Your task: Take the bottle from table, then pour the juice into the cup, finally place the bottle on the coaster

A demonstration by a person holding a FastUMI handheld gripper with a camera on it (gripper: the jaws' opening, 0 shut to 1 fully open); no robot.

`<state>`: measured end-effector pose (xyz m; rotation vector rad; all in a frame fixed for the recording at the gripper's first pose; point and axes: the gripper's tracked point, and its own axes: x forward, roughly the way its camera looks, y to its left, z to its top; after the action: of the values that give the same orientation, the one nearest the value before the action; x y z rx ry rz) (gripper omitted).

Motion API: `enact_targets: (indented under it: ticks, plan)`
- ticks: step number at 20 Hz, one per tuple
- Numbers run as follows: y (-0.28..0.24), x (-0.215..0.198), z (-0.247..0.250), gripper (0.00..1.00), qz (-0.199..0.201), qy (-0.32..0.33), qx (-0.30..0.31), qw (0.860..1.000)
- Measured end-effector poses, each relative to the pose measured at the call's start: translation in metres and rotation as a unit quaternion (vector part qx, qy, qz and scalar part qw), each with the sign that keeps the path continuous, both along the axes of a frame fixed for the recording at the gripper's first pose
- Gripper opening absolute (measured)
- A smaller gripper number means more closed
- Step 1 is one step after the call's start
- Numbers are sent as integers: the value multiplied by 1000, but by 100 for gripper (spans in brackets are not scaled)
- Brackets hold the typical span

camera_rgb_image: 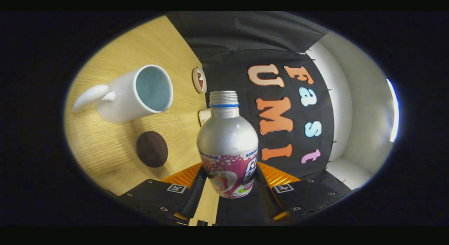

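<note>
Wooden table (105, 160) is tilting past; gripper (228, 183) is clamping the bottle (228, 143) (uncapped), mouth pointing just beside the cup (135, 94).

We see the bottle (228, 146) at lower centre, held between the gripper (229, 183) fingers. The cup (136, 94) sits on the table (115, 160) at upper left, the coaster (152, 149) below it.

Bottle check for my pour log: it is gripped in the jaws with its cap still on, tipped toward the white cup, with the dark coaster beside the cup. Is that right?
Not quite: the cap is off. The gripper view shows the bottle with a bare threaded neck, open at the mouth. The rest holds: the gripper has its jaws closed on the bottle, which tips toward the white cup, with the dark coaster beside the cup.
</note>
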<state>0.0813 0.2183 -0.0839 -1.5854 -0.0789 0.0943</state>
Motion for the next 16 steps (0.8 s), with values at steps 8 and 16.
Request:
enact_targets:
  ticks: [8, 16]
  plan:
    - [14, 0, 8, 74, 19, -20, -65, 998]
    - [17, 3, 10, 74, 25, -33, -112, 993]
